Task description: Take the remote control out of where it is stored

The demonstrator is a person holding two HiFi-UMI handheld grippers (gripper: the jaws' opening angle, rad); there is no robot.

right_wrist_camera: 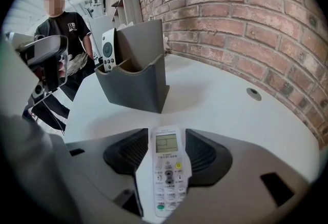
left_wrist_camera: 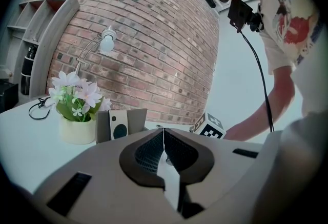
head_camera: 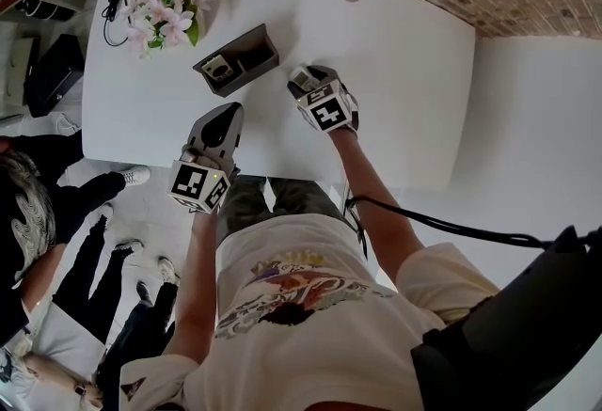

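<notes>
Pinched between the jaws of the right gripper (right_wrist_camera: pixel 166 138) is a white remote control (right_wrist_camera: pixel 167 177) with a small screen and rows of buttons, its screen end sticking out past the pads, face up. It is clear of the dark grey holder (right_wrist_camera: pixel 136 87), which stands on the white table (head_camera: pixel 395 71) ahead of that gripper and apart from it. One end compartment of the holder has a second remote (right_wrist_camera: pixel 108 48) standing upright in it (white, with a dark round pad on its face); the nearer compartment shows nothing above its rim. In the head view the holder (head_camera: pixel 246 56) sits left of the table's middle, the right gripper (head_camera: pixel 310 80) just to its right. The left gripper (head_camera: pixel 221 122) hangs at the table's near edge, below the holder. Its own view shows the left gripper (left_wrist_camera: pixel 164 138) pressed together with nothing in it. A pot of pink and white flowers (head_camera: pixel 167 14) stands near the far left corner, by the brick wall (left_wrist_camera: pixel 154 54).
</notes>
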